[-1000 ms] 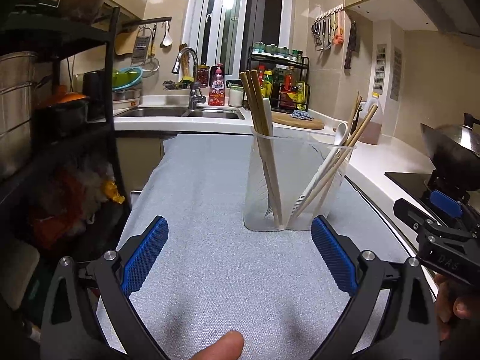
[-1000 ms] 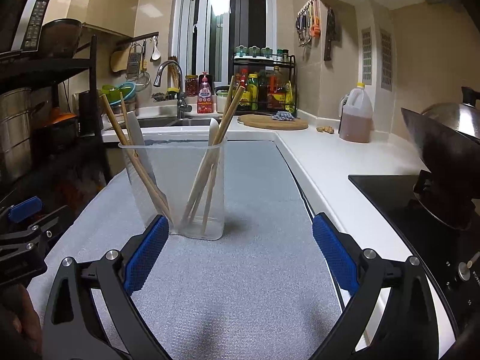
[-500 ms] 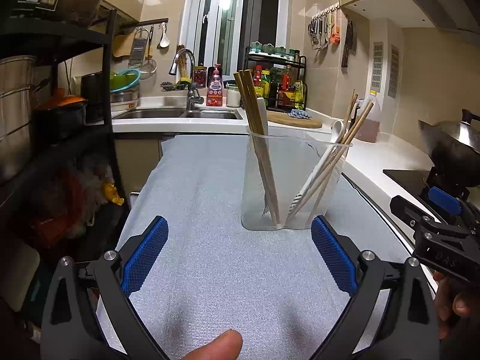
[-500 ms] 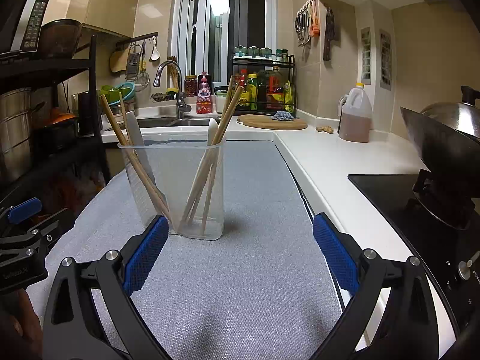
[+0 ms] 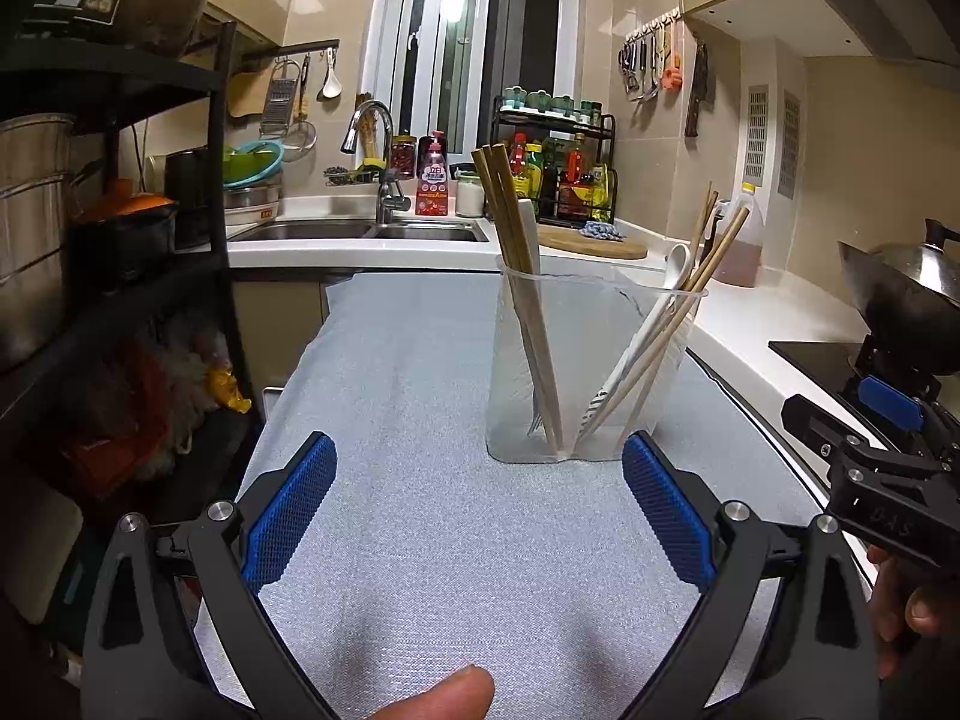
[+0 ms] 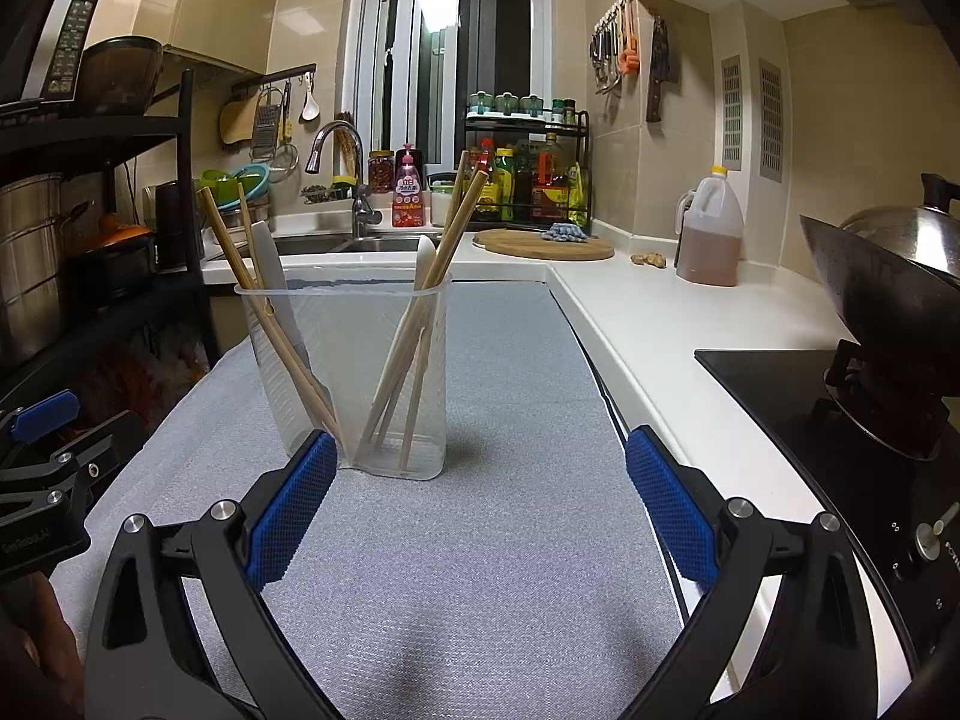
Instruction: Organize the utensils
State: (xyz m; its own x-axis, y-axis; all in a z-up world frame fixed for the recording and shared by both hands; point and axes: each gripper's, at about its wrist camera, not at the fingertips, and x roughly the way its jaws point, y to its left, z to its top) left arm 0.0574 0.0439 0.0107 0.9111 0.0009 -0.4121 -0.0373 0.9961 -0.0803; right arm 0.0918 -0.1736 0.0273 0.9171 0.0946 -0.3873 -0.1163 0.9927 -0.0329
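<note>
A clear plastic utensil holder (image 5: 594, 372) (image 6: 354, 378) stands upright on the grey mat (image 5: 456, 516) (image 6: 492, 540). Wooden chopsticks (image 5: 516, 276) (image 6: 264, 306) and a white fork lean in its left half. More chopsticks (image 5: 678, 312) (image 6: 432, 294) and a white spoon (image 5: 675, 267) lean in its right half. My left gripper (image 5: 477, 516) is open, a short way in front of the holder, with nothing between its pads. My right gripper (image 6: 477, 516) is open too; its left pad (image 6: 288, 510) overlaps the holder's near corner in the right wrist view.
A black shelf rack (image 5: 120, 276) with pots stands on the left. Behind lie the sink (image 5: 360, 231), a spice rack (image 5: 555, 180) and a round cutting board (image 6: 549, 243). A wok (image 6: 888, 294) sits on the hob at right, beside an oil jug (image 6: 711, 228).
Both views have shifted slightly; the holder sits a touch higher in the left wrist frame. The utensils and both open grippers stay as they were.
</note>
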